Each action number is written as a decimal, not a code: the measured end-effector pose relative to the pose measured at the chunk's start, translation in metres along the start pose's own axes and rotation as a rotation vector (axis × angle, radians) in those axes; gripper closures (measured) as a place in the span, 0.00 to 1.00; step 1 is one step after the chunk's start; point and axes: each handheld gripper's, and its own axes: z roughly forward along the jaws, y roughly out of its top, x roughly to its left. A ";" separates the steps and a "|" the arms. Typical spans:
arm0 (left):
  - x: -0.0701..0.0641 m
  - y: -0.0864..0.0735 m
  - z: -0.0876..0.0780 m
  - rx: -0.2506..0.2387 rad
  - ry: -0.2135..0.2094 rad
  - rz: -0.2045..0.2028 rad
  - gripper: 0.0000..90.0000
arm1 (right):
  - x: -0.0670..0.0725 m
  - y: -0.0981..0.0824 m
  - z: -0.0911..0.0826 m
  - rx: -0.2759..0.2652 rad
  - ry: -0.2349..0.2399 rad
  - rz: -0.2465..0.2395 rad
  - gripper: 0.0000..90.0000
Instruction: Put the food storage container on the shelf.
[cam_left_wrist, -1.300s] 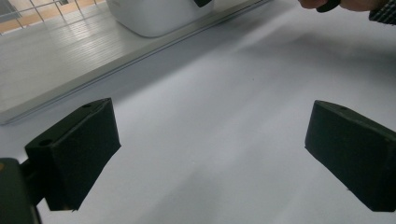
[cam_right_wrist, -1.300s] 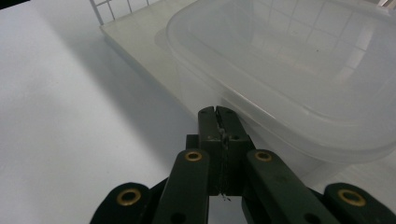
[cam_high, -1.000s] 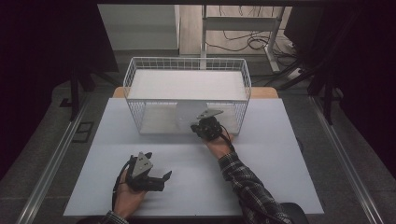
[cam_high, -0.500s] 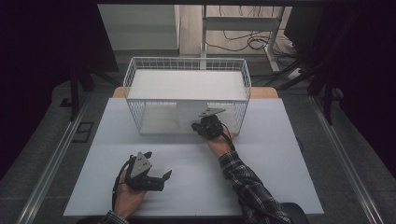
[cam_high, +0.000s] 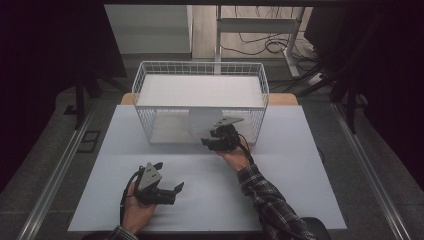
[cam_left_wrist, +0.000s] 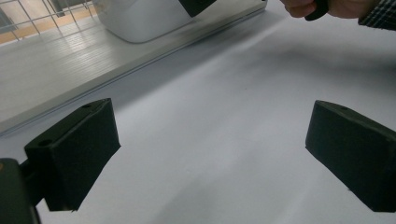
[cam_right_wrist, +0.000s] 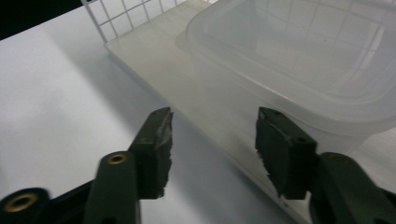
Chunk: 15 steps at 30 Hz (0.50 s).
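Plastic tub sits inside the wire basket, upper middle of the high view. Right gripper is right at it, fingers just been opening, about half apart, nothing between them. Left gripper, lower left on the bench, fingers wide open, empty.

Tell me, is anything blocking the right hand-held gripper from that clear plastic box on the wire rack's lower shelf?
Nothing visible. The right hand-held gripper, jaws just opened with nothing between them, faces the plastic container directly across the shelf's open front.
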 end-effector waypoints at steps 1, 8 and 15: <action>0.000 0.000 0.000 -0.002 -0.005 -0.006 0.03 | 0.001 0.000 -0.001 0.002 0.003 0.003 0.46; -0.001 0.001 -0.001 -0.010 -0.003 -0.020 0.04 | 0.007 -0.001 -0.006 0.013 0.037 -0.013 0.37; 0.000 0.001 -0.001 -0.012 -0.015 -0.022 0.06 | 0.014 -0.002 -0.012 0.015 0.057 -0.028 0.29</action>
